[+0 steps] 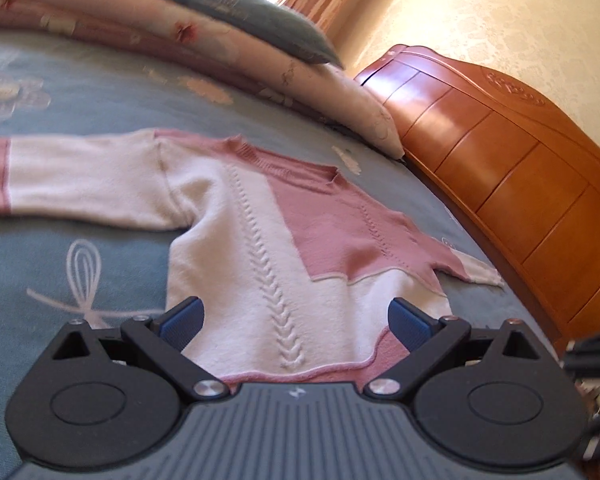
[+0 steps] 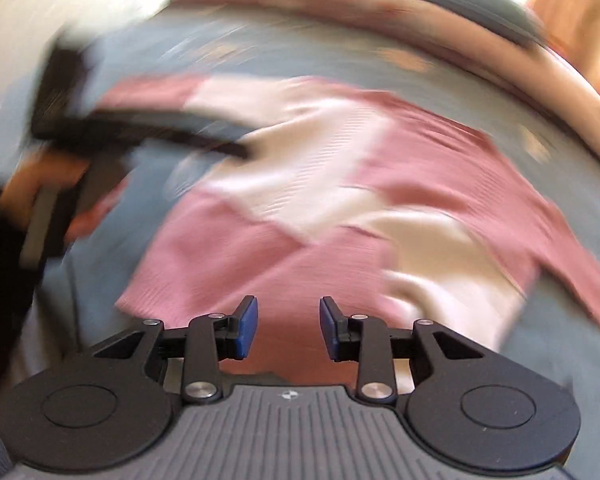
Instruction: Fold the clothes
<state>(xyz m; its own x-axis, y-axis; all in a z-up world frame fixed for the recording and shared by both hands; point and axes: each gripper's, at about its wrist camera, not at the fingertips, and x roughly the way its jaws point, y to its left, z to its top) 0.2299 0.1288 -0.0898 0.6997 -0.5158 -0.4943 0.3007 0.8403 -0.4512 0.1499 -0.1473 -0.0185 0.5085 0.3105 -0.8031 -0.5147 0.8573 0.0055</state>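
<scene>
A pink and white knitted sweater (image 1: 260,240) lies flat on the blue bedspread (image 1: 80,80), one sleeve stretched out to the left and the other folded in at the right. My left gripper (image 1: 296,312) hovers over its hem, open wide, with nothing between the blue pads. The right wrist view is heavily blurred. There the sweater (image 2: 320,184) fills the middle, and my right gripper (image 2: 288,320) stands open above pink cloth, a gap between its pads with nothing gripped. The left gripper (image 2: 100,128) shows as a dark smear at the left, over the sleeve.
A folded floral quilt (image 1: 220,56) with a grey-blue pillow (image 1: 252,16) on it lies along the far side of the bed. A wooden headboard (image 1: 500,160) runs along the right, against a cream wall. A hand (image 2: 32,184) shows at the left edge.
</scene>
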